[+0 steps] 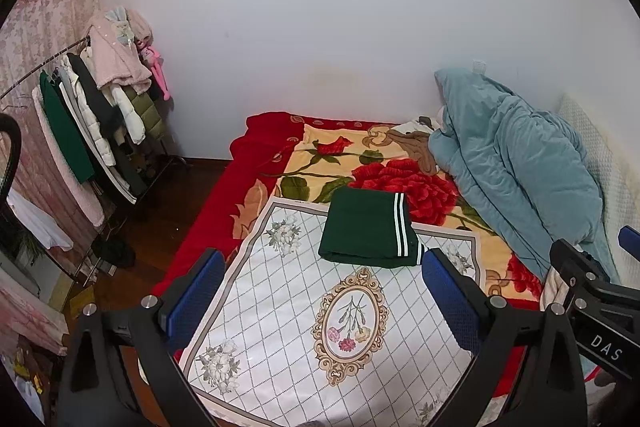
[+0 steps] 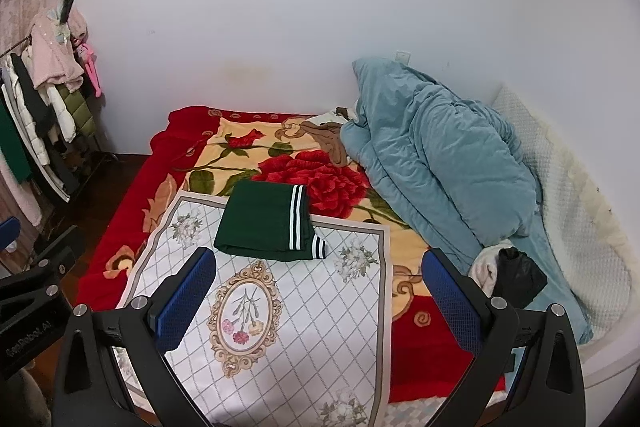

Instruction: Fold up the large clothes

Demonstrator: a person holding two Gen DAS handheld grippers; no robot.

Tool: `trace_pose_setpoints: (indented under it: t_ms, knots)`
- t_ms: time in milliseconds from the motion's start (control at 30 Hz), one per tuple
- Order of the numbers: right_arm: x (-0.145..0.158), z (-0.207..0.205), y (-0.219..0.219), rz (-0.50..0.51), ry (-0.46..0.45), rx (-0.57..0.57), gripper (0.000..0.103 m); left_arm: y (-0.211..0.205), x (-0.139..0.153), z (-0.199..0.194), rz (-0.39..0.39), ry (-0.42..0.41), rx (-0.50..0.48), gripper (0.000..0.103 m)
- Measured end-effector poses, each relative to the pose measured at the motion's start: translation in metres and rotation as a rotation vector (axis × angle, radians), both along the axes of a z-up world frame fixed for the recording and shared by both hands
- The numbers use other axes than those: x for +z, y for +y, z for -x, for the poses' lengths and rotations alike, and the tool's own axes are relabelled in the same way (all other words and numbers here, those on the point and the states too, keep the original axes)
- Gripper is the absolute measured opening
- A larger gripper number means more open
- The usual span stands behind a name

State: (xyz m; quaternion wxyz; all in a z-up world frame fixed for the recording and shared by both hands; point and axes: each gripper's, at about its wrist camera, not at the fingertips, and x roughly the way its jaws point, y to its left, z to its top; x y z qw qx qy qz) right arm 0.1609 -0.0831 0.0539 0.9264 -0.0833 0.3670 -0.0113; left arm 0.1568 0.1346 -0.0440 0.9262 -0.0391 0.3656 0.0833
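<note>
A dark green garment (image 1: pixel 366 229) with white stripes lies folded into a neat rectangle at the far edge of a white floral mat (image 1: pixel 320 307) on the bed. It also shows in the right wrist view (image 2: pixel 266 223) on the same mat (image 2: pixel 288 327). My left gripper (image 1: pixel 324 291) is open and empty, held above the mat, short of the garment. My right gripper (image 2: pixel 320 287) is open and empty, also above the mat and nearer than the garment. The right gripper's body shows at the right edge of the left wrist view (image 1: pixel 592 291).
A red rose blanket (image 1: pixel 360 163) covers the bed. A bunched teal duvet (image 2: pixel 440 163) and a white pillow (image 2: pixel 568 211) lie at the right. A black item on a white cloth (image 2: pixel 516 275) sits beside the duvet. A clothes rack (image 1: pixel 92 115) stands at the left on the wooden floor.
</note>
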Motion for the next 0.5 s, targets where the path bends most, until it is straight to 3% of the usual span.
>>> trace_pose_setpoints:
  t_ms: [500]
  knots:
    - [0.0044, -0.0055, 0.0027, 0.014, -0.007, 0.01, 0.103, 0.0076, 0.002, 0.0052, 0.007, -0.003, 0.002, 0.101]
